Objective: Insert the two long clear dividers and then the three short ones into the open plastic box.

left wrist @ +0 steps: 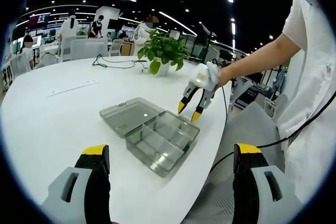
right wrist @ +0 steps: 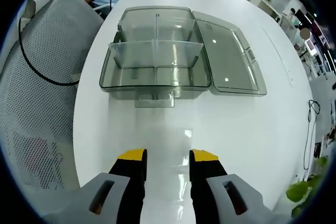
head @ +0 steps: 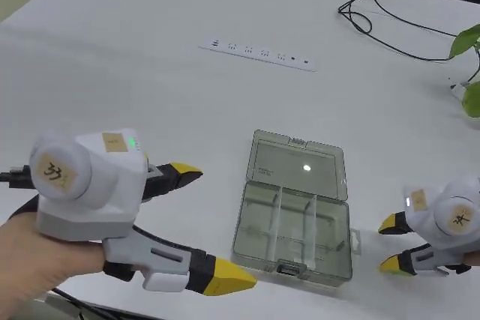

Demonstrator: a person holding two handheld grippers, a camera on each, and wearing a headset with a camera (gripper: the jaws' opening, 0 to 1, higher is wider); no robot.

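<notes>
The open clear-grey plastic box (head: 330,264) lies near the table's front edge, its lid (head: 300,164) folded flat behind it. Clear dividers (head: 276,211) stand upright inside the tray and split it into compartments; how many I cannot tell. In the right gripper view the box (right wrist: 131,83) and a divider (right wrist: 156,45) lie straight ahead. My left gripper (head: 210,226) hovers left of the box, open wide, nothing in it. My right gripper (head: 390,243) hangs just right of the box, open with a narrow gap and nothing between its fingers. The left gripper view has the box (left wrist: 123,114) and the right gripper (left wrist: 188,112) behind it.
A white power strip (head: 259,54) lies farther back on the white table (head: 112,73). A black cable (head: 375,24) and a green plant (head: 469,73) are at the back right. A mesh chair (right wrist: 47,103) stands beside the table's near edge. People sit far off.
</notes>
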